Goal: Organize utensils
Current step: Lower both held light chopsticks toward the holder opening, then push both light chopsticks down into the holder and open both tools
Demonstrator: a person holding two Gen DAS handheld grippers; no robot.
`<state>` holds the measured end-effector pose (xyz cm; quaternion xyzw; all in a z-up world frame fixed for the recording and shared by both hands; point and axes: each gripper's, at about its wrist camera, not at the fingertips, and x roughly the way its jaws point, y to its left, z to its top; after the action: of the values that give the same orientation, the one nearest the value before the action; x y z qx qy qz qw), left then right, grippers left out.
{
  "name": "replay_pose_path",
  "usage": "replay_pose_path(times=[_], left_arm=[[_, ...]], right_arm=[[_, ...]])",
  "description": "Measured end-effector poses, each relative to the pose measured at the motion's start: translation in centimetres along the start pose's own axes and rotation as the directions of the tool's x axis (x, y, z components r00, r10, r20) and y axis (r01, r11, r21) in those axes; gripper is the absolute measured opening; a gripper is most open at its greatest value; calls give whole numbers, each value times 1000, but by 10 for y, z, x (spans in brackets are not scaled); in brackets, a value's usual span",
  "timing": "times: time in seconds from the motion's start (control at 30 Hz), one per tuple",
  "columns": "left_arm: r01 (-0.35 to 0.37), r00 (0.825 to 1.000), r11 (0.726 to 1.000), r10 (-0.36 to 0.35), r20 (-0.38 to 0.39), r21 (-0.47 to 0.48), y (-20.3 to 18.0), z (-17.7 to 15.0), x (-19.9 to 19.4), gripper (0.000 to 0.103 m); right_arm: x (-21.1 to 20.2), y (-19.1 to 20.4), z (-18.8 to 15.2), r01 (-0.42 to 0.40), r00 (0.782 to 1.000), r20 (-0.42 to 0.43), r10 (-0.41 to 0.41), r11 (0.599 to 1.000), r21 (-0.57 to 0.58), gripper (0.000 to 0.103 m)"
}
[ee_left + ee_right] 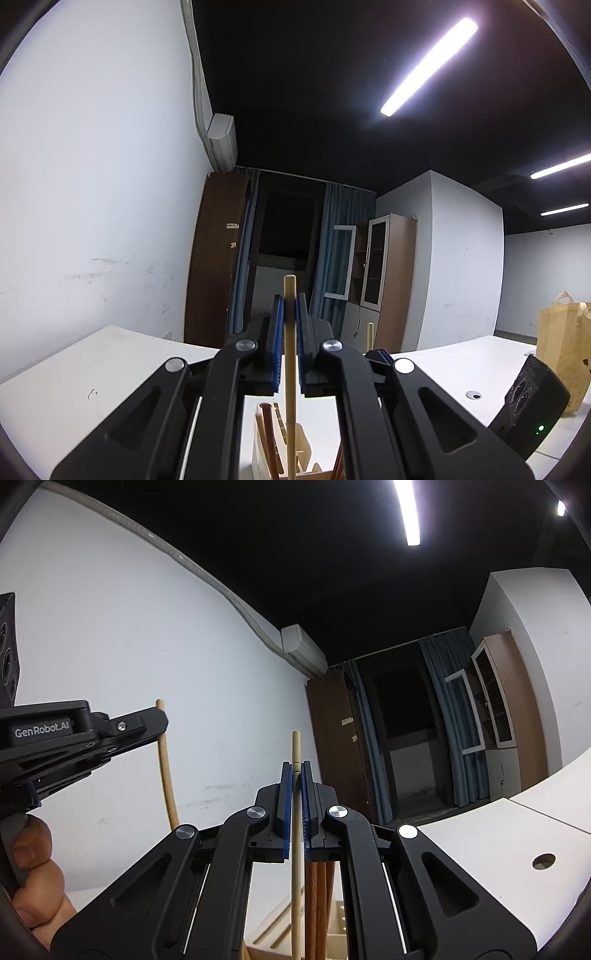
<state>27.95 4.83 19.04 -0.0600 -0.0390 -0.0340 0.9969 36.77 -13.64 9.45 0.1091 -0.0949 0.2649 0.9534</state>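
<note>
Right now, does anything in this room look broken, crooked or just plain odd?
Mostly tidy. The tall cabinet's glass door hangs open, and the white wall has scuff marks low down. Each gripper holds one pale chopstick upright: left gripper, right gripper.

Each black gripper (290, 306) (295, 771) has ribbed blue pads (285, 805) around a pale wooden stick (296, 812). Reddish-brown wooden sticks (319, 904) stand in the cream holder (266, 454) on the white table (92, 373).

Office-like room: white desks (92, 373) with cable holes, glass-door cabinet (380, 258), wall air conditioner (221, 142), ceiling strip lights (428, 66)
</note>
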Motion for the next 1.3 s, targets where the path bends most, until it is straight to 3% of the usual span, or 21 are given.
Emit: replay_pose_path(times=[0.23, 0.8, 1.3], left_arm=[[4, 999, 1000, -4, -52, 7, 0, -15, 8, 6], [10, 997, 1000, -8, -83, 29, 13, -34, 0, 6], [36, 992, 999, -34, -123, 13, 16, -31, 0, 6]], right_arm=[[-1, -9, -7, 15, 999, -41, -14, 999, 36, 4], [-23, -6, -15, 7, 991, -131, -8, 1000, -11, 4], [-30, 2, -14, -6, 976, -216, 0, 1000, -25, 4]])
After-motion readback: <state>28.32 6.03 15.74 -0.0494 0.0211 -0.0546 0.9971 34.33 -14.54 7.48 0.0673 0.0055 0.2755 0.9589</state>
